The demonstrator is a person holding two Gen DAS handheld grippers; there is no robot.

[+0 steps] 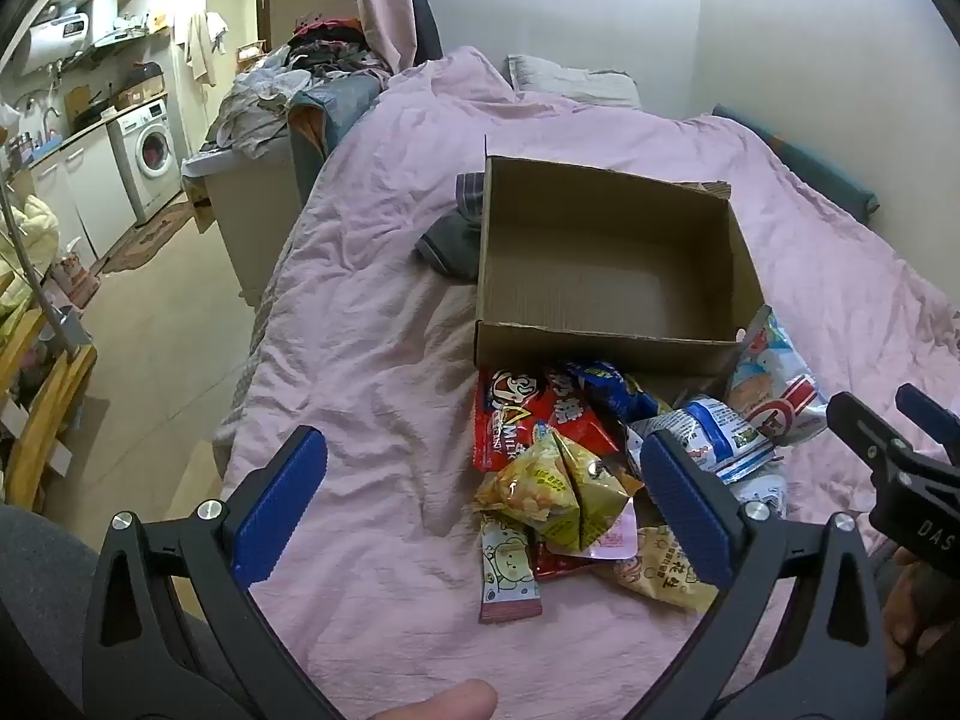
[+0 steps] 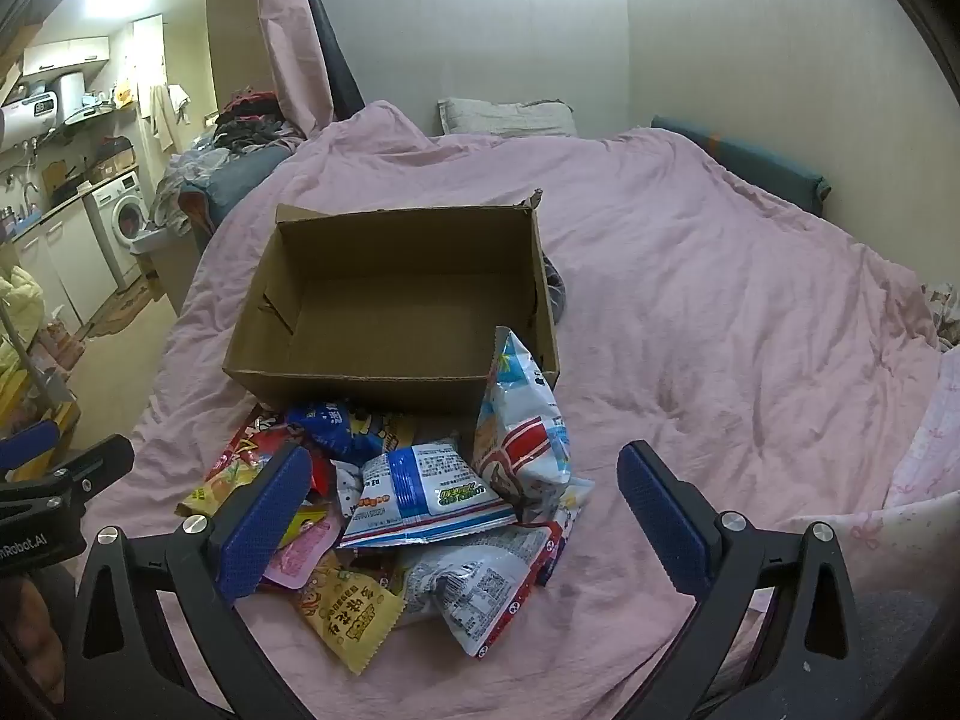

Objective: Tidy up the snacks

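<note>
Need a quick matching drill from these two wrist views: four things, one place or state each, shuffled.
Things:
1. cardboard box
2. tall white-and-blue bag
3. washing machine
4. left gripper

Place or state:
A. leaning against the box's front corner
B. far left, under the kitchen counter
C. open, nothing held
D. empty, on the pink bedcover

Pairs: 1-D, 2-A, 3-B, 4-C

Two black hand-held grippers with blue pads

Left gripper (image 1: 483, 504) and right gripper (image 2: 465, 516): ribbed blue pads (image 1: 279, 504), silver screws (image 1: 122, 520), white lettering.
</note>
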